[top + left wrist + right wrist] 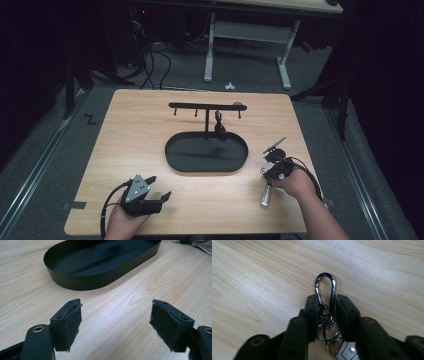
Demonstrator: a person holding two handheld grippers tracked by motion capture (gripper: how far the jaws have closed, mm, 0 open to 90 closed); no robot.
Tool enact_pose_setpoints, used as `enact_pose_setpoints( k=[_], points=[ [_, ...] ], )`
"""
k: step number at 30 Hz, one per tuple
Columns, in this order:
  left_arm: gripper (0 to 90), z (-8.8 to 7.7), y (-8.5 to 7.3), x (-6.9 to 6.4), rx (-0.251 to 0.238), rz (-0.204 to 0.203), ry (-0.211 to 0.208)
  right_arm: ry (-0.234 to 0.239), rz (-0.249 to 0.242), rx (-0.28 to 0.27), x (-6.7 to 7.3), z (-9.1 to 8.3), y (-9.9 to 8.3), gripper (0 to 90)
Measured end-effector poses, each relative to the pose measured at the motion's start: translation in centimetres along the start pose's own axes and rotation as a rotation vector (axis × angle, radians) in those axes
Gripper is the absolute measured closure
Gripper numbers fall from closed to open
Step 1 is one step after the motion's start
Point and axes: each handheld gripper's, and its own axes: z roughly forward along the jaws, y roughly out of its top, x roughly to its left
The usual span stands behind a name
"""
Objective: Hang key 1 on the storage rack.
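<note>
Dark metal carabiner: clamped between the right gripper's pads, loop poking out past them.
Left gripper: jaws wide, nothing between; black tray ahead.

Bare worktop open all around the left tongs; black oval tray and hook stand blocking the centre; clear strip behind the stand.

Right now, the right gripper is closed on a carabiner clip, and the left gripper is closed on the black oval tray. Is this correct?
Not quite. The left gripper is open and holds nothing; the left gripper view shows its jaws apart over bare table, short of the black oval tray. The right gripper is indeed closed on the carabiner clip.
</note>
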Motion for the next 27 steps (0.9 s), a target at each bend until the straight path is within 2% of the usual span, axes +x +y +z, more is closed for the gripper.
enact_pose_setpoints(
  k=[6, 7, 8, 14, 24, 27],
  points=[
    [25.3, 0.0, 0.0, 0.0, -0.003, -0.002, 0.002, 0.014, -0.004, 0.004, 0.1, 0.0, -0.1, 79.1],
    [25.3, 0.0, 0.0, 0.0, -0.002, -0.001, 0.001, 0.014, -0.009, 0.007, 0.2, -0.1, -0.1, 86.2],
    [25.3, 0.0, 0.0, 0.0, -0.002, -0.001, 0.003, -0.003, -0.031, 0.003, 0.6, 0.0, -0.1, 86.2],
    [25.3, 0.0, 0.0, 0.1, -0.002, -0.002, 0.004, 0.011, -0.036, 0.008, 0.8, -0.1, -0.1, 86.4],
    [25.3, 0.1, 0.0, 0.0, 0.002, 0.001, 0.000, 0.036, 0.001, -0.051, 0.3, -2.7, -0.7, 86.4],
    [25.3, 0.1, 0.0, -0.1, 0.000, 0.000, 0.000, 0.034, -0.024, -0.047, 0.5, -3.9, -0.8, 86.3]
  ],
)
